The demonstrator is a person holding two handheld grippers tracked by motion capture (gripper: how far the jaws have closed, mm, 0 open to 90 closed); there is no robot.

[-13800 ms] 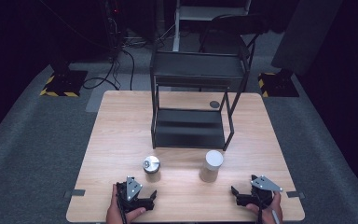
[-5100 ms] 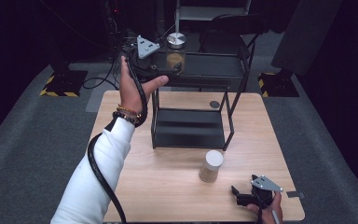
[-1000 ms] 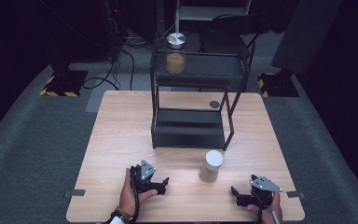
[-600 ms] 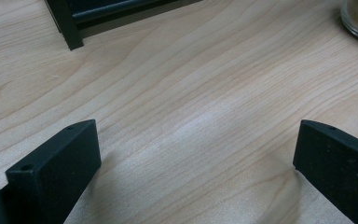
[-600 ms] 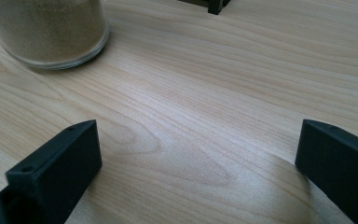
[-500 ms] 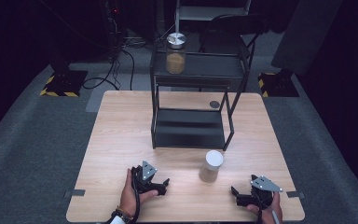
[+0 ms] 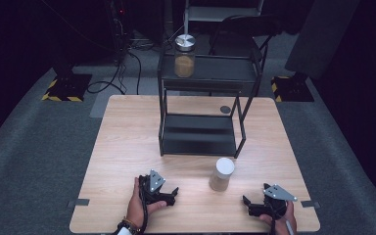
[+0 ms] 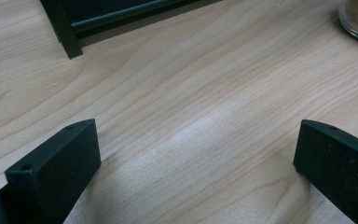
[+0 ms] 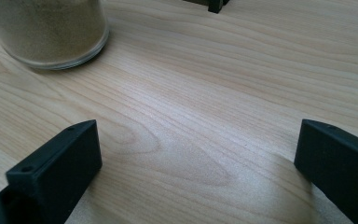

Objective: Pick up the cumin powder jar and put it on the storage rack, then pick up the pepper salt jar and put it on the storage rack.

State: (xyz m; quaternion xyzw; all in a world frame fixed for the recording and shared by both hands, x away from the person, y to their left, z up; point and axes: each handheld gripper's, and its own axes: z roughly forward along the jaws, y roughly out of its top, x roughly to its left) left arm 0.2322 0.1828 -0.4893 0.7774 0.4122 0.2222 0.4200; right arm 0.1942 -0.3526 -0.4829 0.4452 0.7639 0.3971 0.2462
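Black left gripper [image 7: 169, 195]: jaws wide, empty — low centre-left on table [image 7: 127, 147].
Right gripper [image 7: 251, 205]: wide, empty — lower right.
Jar [image 7: 222, 174]: between them, unshelved.
Second jar [image 7: 184, 55]: atop rack [image 7: 200, 142]; roughly half done.

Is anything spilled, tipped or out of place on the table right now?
Nothing stands out. One jar stands upright on the rack's top shelf, the other jar upright on the table, both lidded, no spill.
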